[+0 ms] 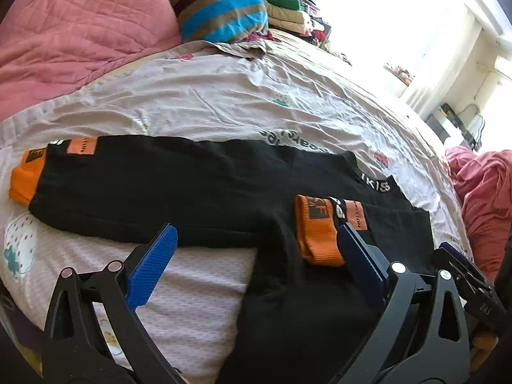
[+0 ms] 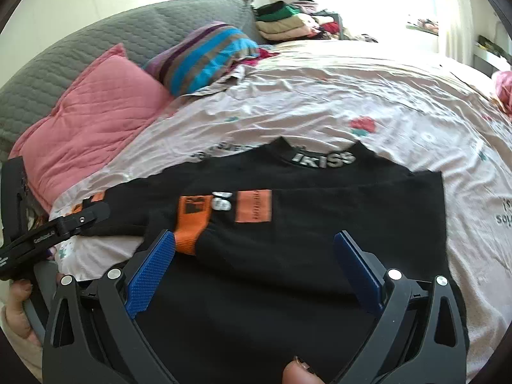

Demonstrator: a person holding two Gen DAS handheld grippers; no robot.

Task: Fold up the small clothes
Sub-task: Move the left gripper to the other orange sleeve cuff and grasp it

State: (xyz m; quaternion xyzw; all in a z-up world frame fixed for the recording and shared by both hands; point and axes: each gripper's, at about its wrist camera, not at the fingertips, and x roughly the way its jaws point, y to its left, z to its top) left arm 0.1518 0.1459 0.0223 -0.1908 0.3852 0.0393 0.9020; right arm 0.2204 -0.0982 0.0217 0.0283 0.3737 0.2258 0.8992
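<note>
A black top (image 2: 288, 240) lies flat on a bed sheet (image 2: 320, 102), near the bed's near edge. Its collar, printed IKISS (image 2: 323, 159), points to the far side. One sleeve is folded in across the chest, its orange cuff (image 2: 190, 224) lying on the black cloth beside an orange patch (image 2: 253, 206). In the left wrist view the other sleeve stretches out to the left, ending in a second orange cuff (image 1: 27, 177) on the sheet.

The left gripper (image 1: 256, 246) hangs just above the top with its jaws wide and nothing between them; its right finger sits beside the folded cuff. The right gripper (image 2: 254, 249) hangs over the lower part of the top, jaws also wide and empty.

The sheet is pale pink, wrinkled, printed with small flowers and some lettering. At the far left lies a pink quilted cushion (image 2: 96, 112), with a grey quilted headboard (image 2: 96, 41) behind it. A striped pillow (image 2: 204, 54) in blue, brown and purple lies beside the cushion. Beyond it, at the far edge, sits a pile of folded clothes (image 2: 288, 22). A bright window (image 1: 400, 16) washes out the far right of the room. A pink blanket (image 1: 483, 198) is bunched at the right edge of the bed.
</note>
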